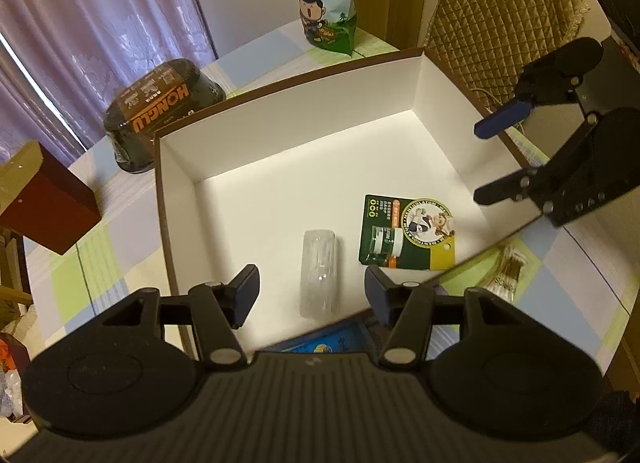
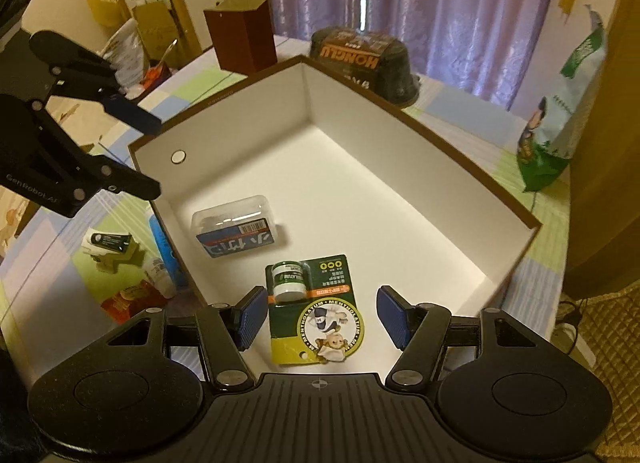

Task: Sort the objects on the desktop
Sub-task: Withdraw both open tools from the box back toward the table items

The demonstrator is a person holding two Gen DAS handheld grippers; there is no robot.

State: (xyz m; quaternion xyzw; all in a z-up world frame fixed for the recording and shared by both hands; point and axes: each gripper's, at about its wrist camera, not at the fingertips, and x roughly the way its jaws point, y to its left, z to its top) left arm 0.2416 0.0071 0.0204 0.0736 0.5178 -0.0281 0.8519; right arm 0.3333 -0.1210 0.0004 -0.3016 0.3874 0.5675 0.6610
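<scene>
1. Loose items on my worktop [image 2: 52, 275], left of the box: a dark tube [image 2: 110, 241], a small white bottle [image 2: 158, 275] and a red packet [image 2: 128, 299], all outside the near-left wall.
2. Left tool [image 1: 312, 295]: fingers spread wide, nothing between them. It hangs over the box's near edge.
3. Clear plastic case [image 1: 319, 273]: lies on the box floor directly ahead of my left tool, between its pads in that view, long axis running away from the tool along its line of sight. The right wrist view shows it as a lidded case with a blue label [image 2: 236, 231].
4. Open cardboard box [image 1: 296, 111]: white inside, brown outside, holding items 3 and 5.
5. Green carded balm jar [image 2: 310, 303]: flat on the box floor, directly ahead of my right tool, long axis also along the tool's line, jar end farther off.
6. Right tool [image 2: 320, 317]: wide open, holding nothing.

Judgement: both boxed items already lie where sorting would leave them; the loose items sit nearer my left tool.
</scene>
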